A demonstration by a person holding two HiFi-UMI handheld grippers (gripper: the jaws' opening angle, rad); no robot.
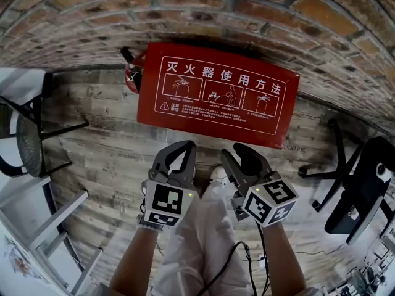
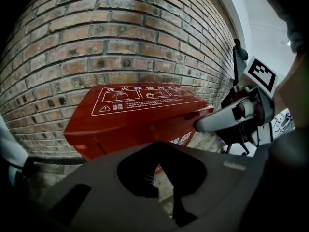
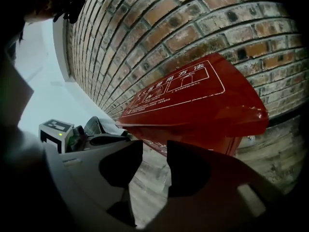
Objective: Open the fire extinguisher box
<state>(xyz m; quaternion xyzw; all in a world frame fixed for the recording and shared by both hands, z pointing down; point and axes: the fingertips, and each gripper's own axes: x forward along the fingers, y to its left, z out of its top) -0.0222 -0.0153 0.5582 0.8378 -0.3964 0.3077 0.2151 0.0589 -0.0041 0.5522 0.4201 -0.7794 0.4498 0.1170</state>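
Left gripper, right gripper angled down toward red box; left jaws seemingly together, right apart.

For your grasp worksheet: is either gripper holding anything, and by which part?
Nothing is held: left gripper and right gripper are empty, short of the red box.

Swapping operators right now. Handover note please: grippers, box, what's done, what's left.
Left gripper: jaws together, empty, short of the box.
Right gripper: jaws apart, nothing between them, also short of the box.
Fire extinguisher box: on the floor against the brick wall, lid down, instruction panel facing up.
Done: both grippers in front of the box; no contact.
Left: probably catch the lid's front edge and lift it open.
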